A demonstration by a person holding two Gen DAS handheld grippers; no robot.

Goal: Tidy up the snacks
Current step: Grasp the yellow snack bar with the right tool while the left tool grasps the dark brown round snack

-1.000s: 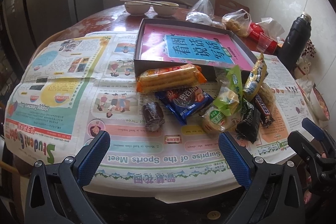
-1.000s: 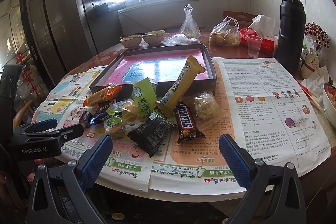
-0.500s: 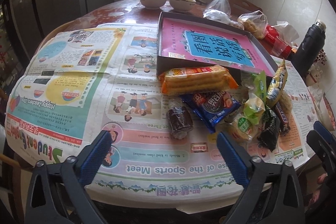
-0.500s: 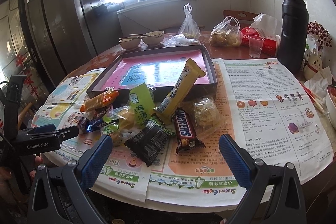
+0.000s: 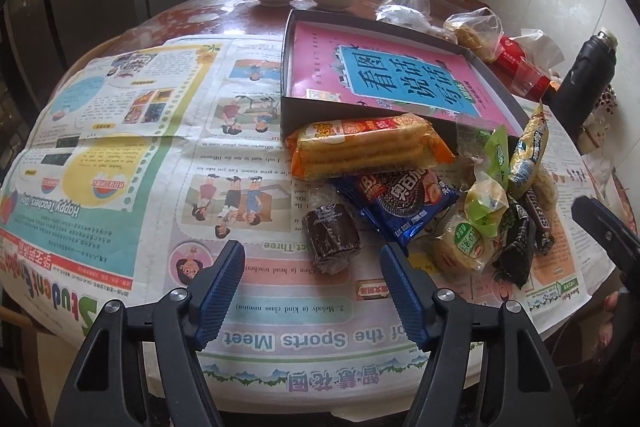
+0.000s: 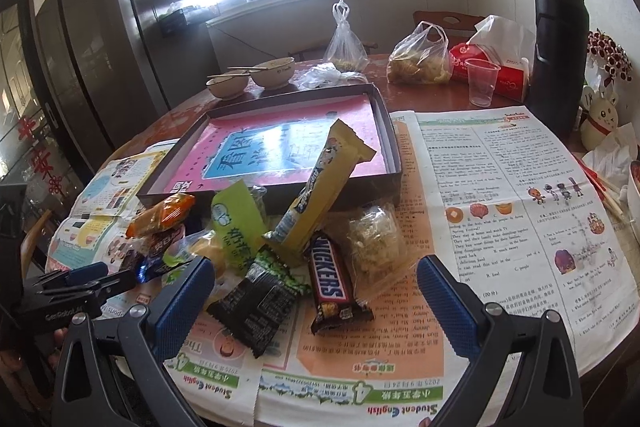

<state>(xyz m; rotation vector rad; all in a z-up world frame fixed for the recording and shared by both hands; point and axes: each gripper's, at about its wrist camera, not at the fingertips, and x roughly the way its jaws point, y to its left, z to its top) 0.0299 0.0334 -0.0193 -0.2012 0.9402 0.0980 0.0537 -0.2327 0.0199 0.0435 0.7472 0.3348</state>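
Both jaws spread wide, gripping nothing: left gripper (image 5: 312,263) near brown roll (image 5: 331,238), right gripper (image 6: 316,283) near Snickers bar (image 6: 331,277).

Looks like somebody's home dining room. Round table (image 6: 400,95) under newspapers (image 6: 500,187), used bowls (image 6: 276,71) with chopsticks, a thermos (image 6: 560,47), window behind.

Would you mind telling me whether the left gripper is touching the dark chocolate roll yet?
Apart. In the left wrist view the left gripper is open, with bare newspaper showing between its fingertips and the chocolate roll.
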